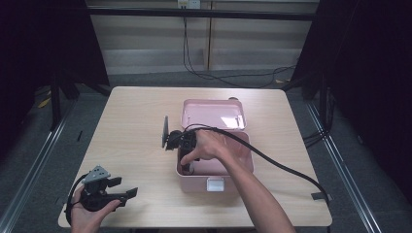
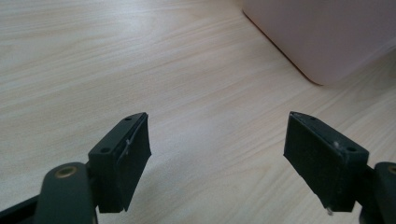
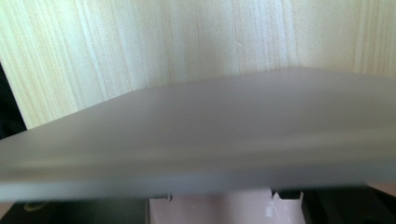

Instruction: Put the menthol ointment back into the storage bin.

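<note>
A pink box point(image 1: 239, 167) stands open at the middle of the table, its lid point(image 1: 214, 114) tipped back. My right gripper point(image 1: 186, 166) reaches down over the box's left wall, with a hand around it. In the right gripper view the box's rim point(image 3: 210, 140) crosses close in front, and pink wall sits between the dark jaws at the bottom edge, so the gripper is shut on that wall. My left gripper point(image 1: 125, 187) rests at the table's front left, held by the other hand, well clear of the box. Its jaws stand open point(image 2: 217, 140) with only bare wood between them.
The wooden table point(image 1: 136, 126) has free room to the left and behind the box. A corner of the pink box point(image 2: 322, 37) lies ahead and to the right of the left gripper. A black cable point(image 1: 286, 170) trails from the right gripper across the table's right side.
</note>
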### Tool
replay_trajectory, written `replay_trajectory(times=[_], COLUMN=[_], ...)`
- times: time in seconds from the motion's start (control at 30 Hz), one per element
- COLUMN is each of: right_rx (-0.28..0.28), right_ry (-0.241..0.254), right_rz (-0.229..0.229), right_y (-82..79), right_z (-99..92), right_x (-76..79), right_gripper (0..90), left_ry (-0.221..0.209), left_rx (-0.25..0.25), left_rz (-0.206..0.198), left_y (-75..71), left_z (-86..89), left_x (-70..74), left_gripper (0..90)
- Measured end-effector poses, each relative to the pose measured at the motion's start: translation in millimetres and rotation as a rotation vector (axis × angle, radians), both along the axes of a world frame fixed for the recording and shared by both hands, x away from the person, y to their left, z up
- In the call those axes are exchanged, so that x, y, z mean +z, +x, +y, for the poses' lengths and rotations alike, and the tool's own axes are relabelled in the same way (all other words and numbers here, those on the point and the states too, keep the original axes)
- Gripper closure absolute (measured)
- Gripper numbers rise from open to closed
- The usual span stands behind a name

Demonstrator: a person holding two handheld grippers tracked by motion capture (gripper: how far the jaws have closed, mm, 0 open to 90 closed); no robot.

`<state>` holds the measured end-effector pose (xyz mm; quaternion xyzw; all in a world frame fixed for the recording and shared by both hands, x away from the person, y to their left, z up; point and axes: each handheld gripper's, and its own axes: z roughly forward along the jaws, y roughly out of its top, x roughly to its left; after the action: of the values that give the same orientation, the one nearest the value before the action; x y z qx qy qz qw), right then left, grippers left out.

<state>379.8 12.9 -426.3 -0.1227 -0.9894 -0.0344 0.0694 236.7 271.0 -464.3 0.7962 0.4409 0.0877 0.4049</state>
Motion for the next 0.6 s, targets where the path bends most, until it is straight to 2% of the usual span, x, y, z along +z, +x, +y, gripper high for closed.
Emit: replay_trajectory(times=[0.3,0.6], right_rx=[0.006,-0.003], right_ry=[-0.024,-0.012], right_rz=[-0.014,-0.022], right_y=[0.1,1.1], right_z=[1.2,0.7], right_x=[-4.2,-5.1], right_gripper=[51.2,51.1], left_ry=[-0.001,-0.005], left_rx=[0.007,0.006], left_rz=[0.001,0.0], left_y=[0.7,1.6], left_z=[-0.2,0.0], left_x=[-0.1,0.1], left_gripper=[22.5,22.5])
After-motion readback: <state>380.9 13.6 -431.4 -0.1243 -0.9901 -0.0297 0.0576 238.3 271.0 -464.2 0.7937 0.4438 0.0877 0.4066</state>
